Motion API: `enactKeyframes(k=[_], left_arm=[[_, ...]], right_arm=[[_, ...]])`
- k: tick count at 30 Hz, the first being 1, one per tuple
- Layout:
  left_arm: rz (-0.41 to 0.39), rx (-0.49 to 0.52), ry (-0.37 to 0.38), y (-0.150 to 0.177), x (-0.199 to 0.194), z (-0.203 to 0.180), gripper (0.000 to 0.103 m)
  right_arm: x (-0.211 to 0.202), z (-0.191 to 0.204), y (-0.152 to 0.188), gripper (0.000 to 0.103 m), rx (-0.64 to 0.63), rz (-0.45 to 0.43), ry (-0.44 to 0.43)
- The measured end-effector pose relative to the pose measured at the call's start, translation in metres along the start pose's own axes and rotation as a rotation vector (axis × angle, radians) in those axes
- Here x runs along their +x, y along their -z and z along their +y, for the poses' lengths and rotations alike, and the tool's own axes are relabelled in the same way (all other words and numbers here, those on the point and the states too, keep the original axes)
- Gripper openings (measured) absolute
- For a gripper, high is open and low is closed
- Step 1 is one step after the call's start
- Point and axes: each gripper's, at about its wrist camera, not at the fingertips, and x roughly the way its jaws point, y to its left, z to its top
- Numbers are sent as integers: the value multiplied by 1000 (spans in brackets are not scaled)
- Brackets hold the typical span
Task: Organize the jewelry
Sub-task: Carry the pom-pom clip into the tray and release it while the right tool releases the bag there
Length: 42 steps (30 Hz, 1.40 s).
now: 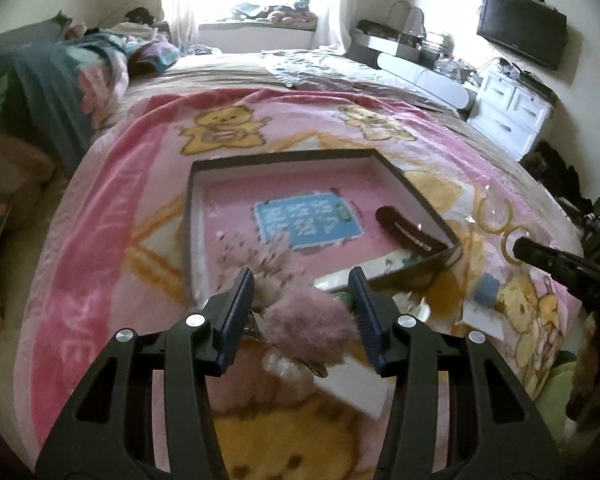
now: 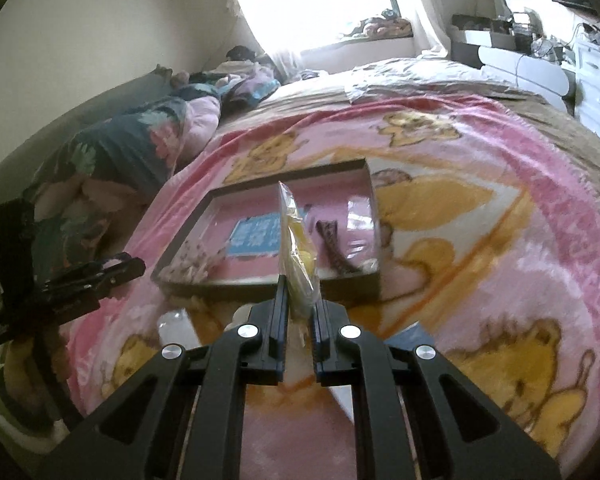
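A shallow dark-rimmed tray with a pink floor lies on the bed; it also shows in the right wrist view. In it lie a brown hair clip, a fluffy beige piece and a blue label. My left gripper is open, its jaws on either side of a pink pompom at the tray's near edge. My right gripper is shut on a clear packet holding something yellow, held upright just before the tray. Gold hoop earrings in plastic lie right of the tray.
The pink bear-print blanket covers the bed. White cards and small packets lie near the tray's front. Pillows are at the left, a white dresser and wall TV at the right.
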Motion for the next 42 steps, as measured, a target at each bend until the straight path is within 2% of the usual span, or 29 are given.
enactKeyframes(k=[5, 11, 22, 29, 35, 42], left_arm=[[9, 27, 0, -14, 18, -16, 41], [47, 4, 28, -25, 41, -23, 41], [94, 20, -3, -39, 83, -35, 42], [129, 0, -10, -42, 110, -36, 42], [156, 11, -39, -37, 123, -36, 43], [148, -27, -77, -35, 114, -23, 58]], right_arm=[[4, -5, -20, 9, -6, -22, -2], [9, -2, -40, 9, -46, -50, -18], [28, -8, -69, 9, -79, -74, -32], [51, -28, -71, 9, -63, -38, -14], [76, -38, -76, 9, -57, 11, -38], [107, -42, -75, 9, -85, 76, -33]])
